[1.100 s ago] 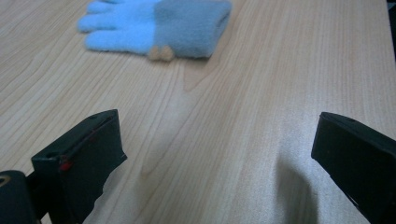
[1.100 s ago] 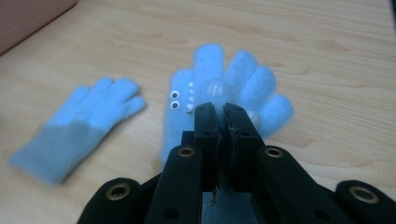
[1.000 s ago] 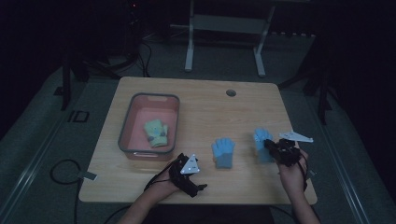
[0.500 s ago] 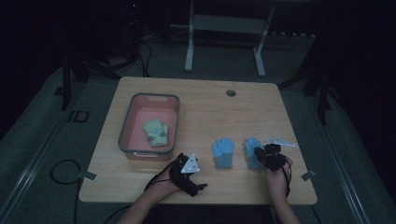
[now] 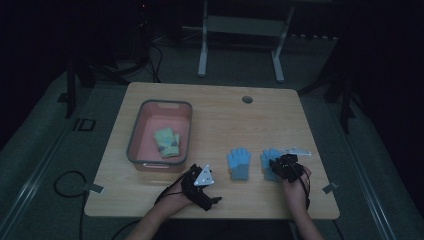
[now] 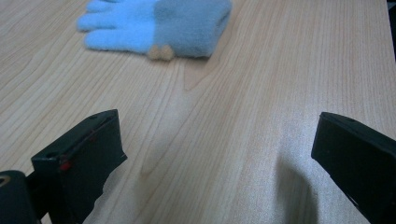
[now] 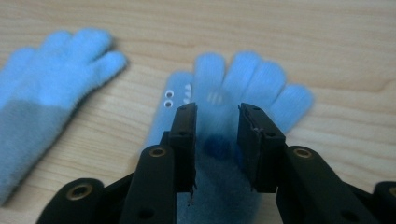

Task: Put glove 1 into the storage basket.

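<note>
Jaws of my right gripper (image 7: 215, 140) stand narrowed on either side of the palm of a blue glove (image 7: 233, 116), which lies flat on the wood, fingers pointing to the top of that frame. The pads flank a dark spot on the fabric; I cannot tell whether they already bite the cloth or only straddle it. In the high view this gripper (image 5: 281, 166) sits at lower right of the table (image 5: 210, 100), over the right-hand glove (image 5: 267, 159).

A second blue glove (image 7: 46, 93) lies just beside it, at the left of the right gripper view, and centre-low in the high view (image 5: 239, 162).

My left gripper (image 6: 215, 154) rests with jaws spread wide, nothing between them but bare wood. The second glove lies ahead of it, at the upper left of its frame (image 6: 159, 23).

Farther out, a pink bin (image 5: 137, 140) at centre-left of the table already holds a pale green pair of gloves (image 5: 167, 141).

Judgement: the step in hand is the grasp of the right-hand glove. The next move calls for a firm close on the fabric, then a lift clear of the wood. The soft knit may slip or bunch.
</note>
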Motion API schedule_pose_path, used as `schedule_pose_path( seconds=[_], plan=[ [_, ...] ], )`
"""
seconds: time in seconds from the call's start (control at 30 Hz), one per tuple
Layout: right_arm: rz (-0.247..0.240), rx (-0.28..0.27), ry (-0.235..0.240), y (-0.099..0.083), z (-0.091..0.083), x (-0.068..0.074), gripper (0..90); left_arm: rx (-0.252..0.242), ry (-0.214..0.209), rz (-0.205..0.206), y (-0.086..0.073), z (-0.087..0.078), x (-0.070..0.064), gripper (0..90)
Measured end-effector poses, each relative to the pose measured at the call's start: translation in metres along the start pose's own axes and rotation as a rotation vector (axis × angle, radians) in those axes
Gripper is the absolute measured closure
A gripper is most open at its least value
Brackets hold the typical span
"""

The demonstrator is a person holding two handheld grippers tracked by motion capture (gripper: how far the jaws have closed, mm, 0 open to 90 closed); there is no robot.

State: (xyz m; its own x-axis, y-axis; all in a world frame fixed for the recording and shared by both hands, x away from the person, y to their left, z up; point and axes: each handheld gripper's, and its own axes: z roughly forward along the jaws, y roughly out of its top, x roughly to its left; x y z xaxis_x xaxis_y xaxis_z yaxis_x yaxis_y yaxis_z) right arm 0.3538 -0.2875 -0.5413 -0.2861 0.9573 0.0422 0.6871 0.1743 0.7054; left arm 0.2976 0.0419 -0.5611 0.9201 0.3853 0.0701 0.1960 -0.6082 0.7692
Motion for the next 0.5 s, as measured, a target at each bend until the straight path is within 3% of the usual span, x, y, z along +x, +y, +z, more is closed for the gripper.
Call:
schedule_pose_path(
  seconds=[0.1,0.3,0.33,0.4,0.5],
  plan=[
    [-0.018,-0.012,-0.007,0.003,-0.004,-0.002,66.8,0.002,-0.002,0.002,0.0,0.0,0.0,2.0],
    [-0.032,-0.022,0.04,0.008,-0.012,-0.015,66.7,0.005,-0.003,0.001,0.0,0.0,0.0,2.0],
    [-0.056,-0.036,0.074,0.01,-0.016,-0.021,66.0,0.004,-0.002,0.0,0.0,0.0,0.0,2.0],
    [-0.056,-0.036,0.074,0.01,-0.016,-0.021,66.0,0.005,-0.002,-0.001,0.0,0.0,0.0,2.0],
    [-0.13,-0.051,0.106,0.012,-0.021,-0.027,65.0,0.011,-0.003,0.004,0.0,0.001,0.0,2.0]
  ],
)
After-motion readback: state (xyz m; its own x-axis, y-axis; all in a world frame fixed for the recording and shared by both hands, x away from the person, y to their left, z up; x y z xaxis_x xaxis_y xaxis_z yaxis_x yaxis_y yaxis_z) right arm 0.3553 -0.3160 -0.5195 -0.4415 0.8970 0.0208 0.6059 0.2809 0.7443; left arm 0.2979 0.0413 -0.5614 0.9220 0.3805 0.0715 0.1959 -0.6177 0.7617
